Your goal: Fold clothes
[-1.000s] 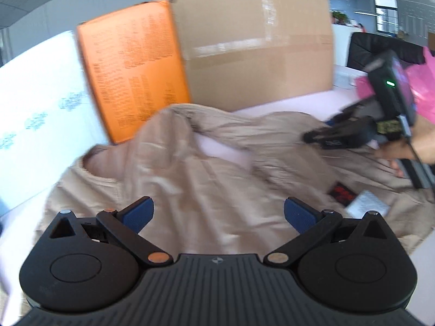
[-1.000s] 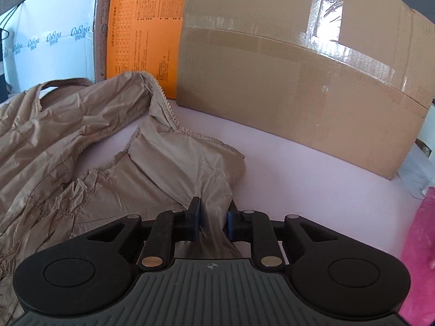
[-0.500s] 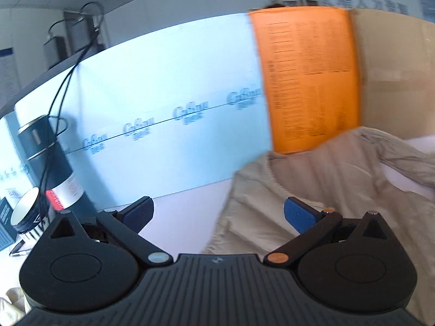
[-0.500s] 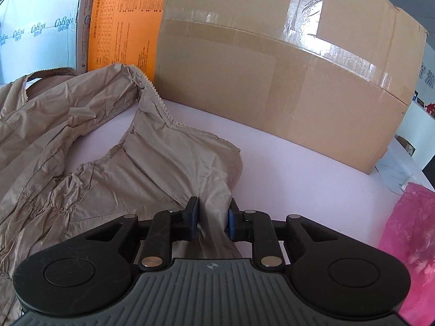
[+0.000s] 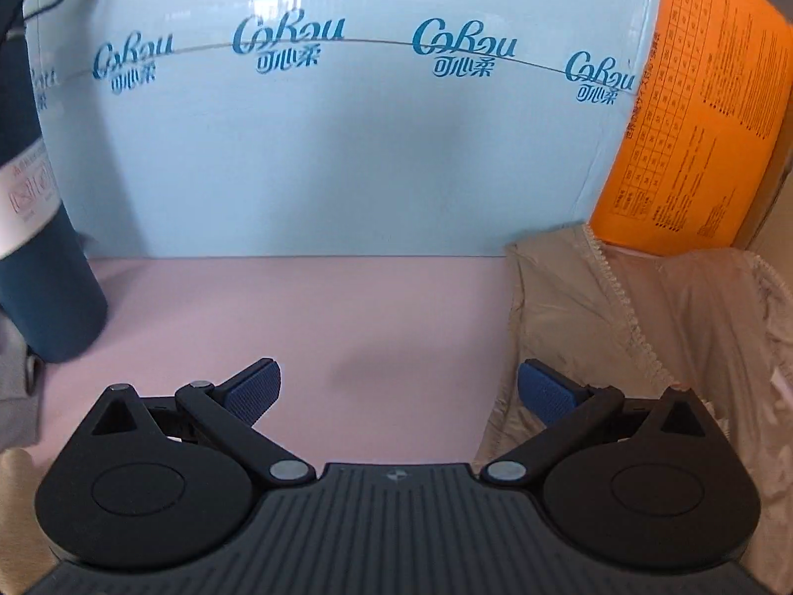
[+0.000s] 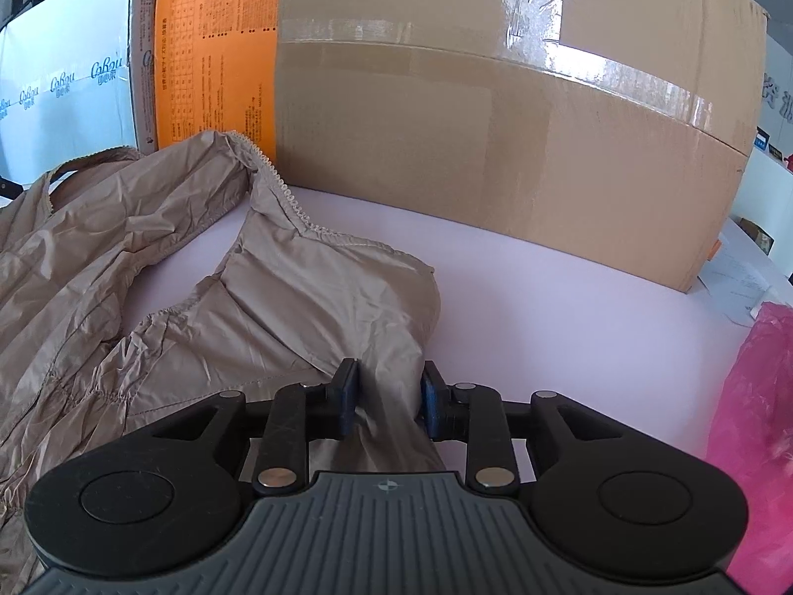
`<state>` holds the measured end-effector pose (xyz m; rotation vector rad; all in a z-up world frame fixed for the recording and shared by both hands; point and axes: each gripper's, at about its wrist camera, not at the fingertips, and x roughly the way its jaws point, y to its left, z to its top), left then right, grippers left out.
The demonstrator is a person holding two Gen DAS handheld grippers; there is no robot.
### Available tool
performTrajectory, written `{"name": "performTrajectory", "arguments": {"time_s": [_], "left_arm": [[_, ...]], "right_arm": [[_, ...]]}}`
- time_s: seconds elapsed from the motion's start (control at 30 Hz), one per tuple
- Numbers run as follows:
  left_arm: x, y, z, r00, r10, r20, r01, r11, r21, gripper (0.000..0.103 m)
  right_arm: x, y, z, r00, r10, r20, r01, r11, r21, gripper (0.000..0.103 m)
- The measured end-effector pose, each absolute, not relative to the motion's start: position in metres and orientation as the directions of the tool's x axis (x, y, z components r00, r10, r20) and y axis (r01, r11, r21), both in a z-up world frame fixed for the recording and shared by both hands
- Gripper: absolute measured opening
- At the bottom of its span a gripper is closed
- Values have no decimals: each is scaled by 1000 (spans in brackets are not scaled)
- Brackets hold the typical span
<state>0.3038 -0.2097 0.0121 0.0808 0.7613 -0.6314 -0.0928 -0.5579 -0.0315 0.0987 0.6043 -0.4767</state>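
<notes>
A thin beige jacket lies crumpled on the pink table, its zipper edge running toward the boxes at the back. My right gripper sits low over the jacket's near right part. Its jaws are opening, and a bunched fold of the fabric still fills the gap and touches both pads. In the left wrist view my left gripper is open over the bare pink table with nothing between its fingers. The jacket's left edge lies just by its right finger.
A row of boxes walls off the back: a white-blue carton, an orange box and a large brown carton. A dark blue flask stands at the left. A pink plastic bag and papers lie at the right.
My left gripper has swung left off the jacket to the bare table before the white carton, staying open. The right gripper has stayed put and its jaws have widened around the fold.
</notes>
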Motion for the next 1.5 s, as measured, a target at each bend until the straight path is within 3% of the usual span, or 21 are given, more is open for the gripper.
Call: {"name": "performTrajectory", "arguments": {"time_s": [0.1, 0.37, 0.4, 0.47, 0.5, 0.53, 0.63, 0.77, 0.93, 1.4, 1.47, 1.5], "left_arm": [[309, -199, 5, 421, -609, -673, 593, 746, -304, 103], [298, -193, 5, 222, -743, -631, 651, 595, -471, 102], [294, -196, 6, 222, -741, -634, 658, 593, -463, 98], [286, -203, 4, 246, -724, -644, 683, 601, -414, 69], [283, -207, 4, 259, -712, -653, 695, 607, -386, 41], [280, -211, 3, 262, -705, -659, 703, 607, -370, 29], [272, -215, 0, 291, -691, -661, 710, 620, -335, 22], [266, -206, -1, 336, -671, -661, 691, 653, -312, 21], [258, -188, 1, 391, -634, -667, 649, 704, -288, 20], [217, -130, 18, 491, -512, -704, 569, 801, -186, 21], [213, -125, 20, 492, -525, -695, 569, 798, -199, 23], [210, -125, 22, 485, -542, -686, 579, 787, -213, 30]], "right_arm": [[-93, -559, -32, 721, -397, -569, 458, 888, -39, 28], [-93, -561, -32, 718, -406, -565, 467, 883, -42, 34], [-93, -561, -32, 717, -408, -565, 469, 882, -42, 36], [-93, -562, -32, 714, -415, -564, 475, 879, -45, 40], [-94, -562, -33, 711, -420, -564, 480, 876, -46, 44], [-94, -562, -33, 708, -425, -564, 486, 873, -48, 49], [-94, -564, -33, 696, -442, -565, 503, 863, -56, 64], [-95, -564, -33, 695, -444, -565, 502, 863, -61, 68], [-94, -560, -31, 710, -417, -567, 469, 881, -61, 79], [-96, -533, -12, 788, -381, -484, 383, 918, -100, 86], [-96, -530, -9, 797, -378, -471, 376, 921, -103, 87], [-96, -529, -9, 799, -377, -468, 374, 921, -104, 87]]}}
